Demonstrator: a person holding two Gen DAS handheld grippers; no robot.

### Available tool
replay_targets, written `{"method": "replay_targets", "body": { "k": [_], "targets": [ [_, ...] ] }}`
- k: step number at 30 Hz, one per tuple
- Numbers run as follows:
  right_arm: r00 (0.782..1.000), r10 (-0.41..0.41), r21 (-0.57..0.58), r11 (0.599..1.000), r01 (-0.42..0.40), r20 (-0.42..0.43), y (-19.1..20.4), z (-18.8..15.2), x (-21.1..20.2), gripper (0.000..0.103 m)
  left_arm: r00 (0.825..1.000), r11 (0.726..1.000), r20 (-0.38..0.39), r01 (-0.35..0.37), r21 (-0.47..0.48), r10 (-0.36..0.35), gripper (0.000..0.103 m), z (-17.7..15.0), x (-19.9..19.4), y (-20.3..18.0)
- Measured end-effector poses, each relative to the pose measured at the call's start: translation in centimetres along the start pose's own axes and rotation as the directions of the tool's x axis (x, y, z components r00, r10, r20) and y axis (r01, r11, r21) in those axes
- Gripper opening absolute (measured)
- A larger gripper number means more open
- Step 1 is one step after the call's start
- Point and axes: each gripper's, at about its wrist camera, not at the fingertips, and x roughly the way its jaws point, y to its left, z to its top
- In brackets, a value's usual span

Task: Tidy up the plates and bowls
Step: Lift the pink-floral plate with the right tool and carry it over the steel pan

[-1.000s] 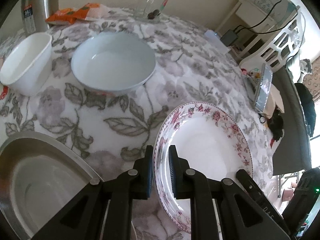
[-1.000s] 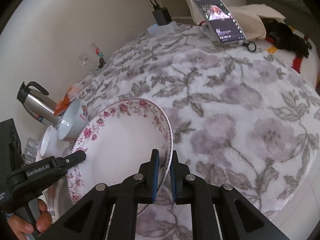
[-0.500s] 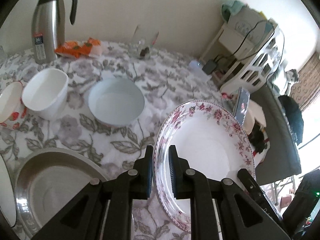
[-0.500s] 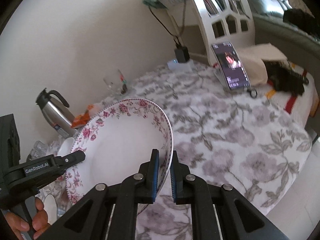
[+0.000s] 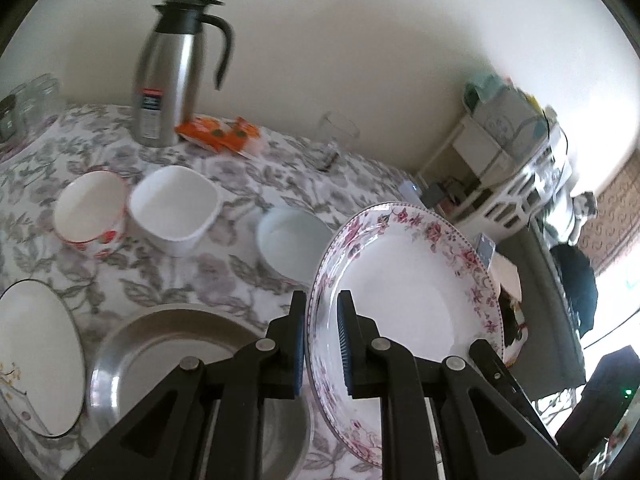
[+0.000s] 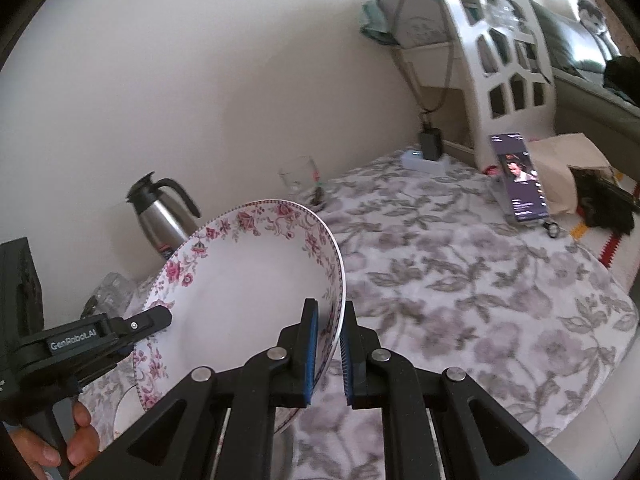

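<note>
left gripper (image 5: 322,344) and right gripper (image 6: 329,350) both raised, fingers clamped on opposite rims.

three bowls (image 5: 90,208) (image 5: 174,208) (image 5: 294,242), three plates (image 5: 404,276) (image 5: 36,360) (image 5: 172,336), one steel jug (image 5: 168,80), one glass (image 5: 334,142)

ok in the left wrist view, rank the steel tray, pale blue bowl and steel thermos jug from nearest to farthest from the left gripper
1. Round steel tray: just below-left of the left gripper.
2. Pale blue round bowl: mid-table, ahead.
3. Stainless steel thermos jug: far back-left, by the wall.
</note>
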Motion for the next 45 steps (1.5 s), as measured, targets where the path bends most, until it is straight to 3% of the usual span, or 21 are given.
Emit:
{"method": "replay_targets", "body": {
  "k": [11,18,29,34,45],
  "targets": [
    [0.994,0.097,-0.108,0.989,-0.101,-0.043,7.6,-2.1,0.8,0.011,0.993,0.989,0.091,-0.065,-0.132,0.078,0.015,-1.8,-5.1,7.5],
    [0.987,0.128,-0.168,0.976,-0.142,-0.095,10.4,-4.3,2.1,0.011,0.985,0.974,0.104,-0.117,-0.194,0.139,0.015,-3.2,-6.5,11.1],
    [0.971,0.091,-0.175,0.976,-0.131,-0.220,9.6,-7.3,5.5,0.011,0.973,0.947,-0.030,-0.228,-0.225,0.227,0.015,-5.5,-3.1,13.2],
    [0.953,0.070,-0.135,0.984,-0.114,-0.295,8.0,-8.3,7.3,0.011,0.965,0.938,-0.106,-0.260,-0.229,0.242,0.015,-6.4,-1.0,13.6],
    [0.927,0.022,-0.152,0.985,-0.085,-0.374,7.2,-9.9,9.6,0.012,0.929,0.917,-0.222,-0.343,-0.205,0.298,0.015,-7.8,1.9,14.2]
  ]
}}
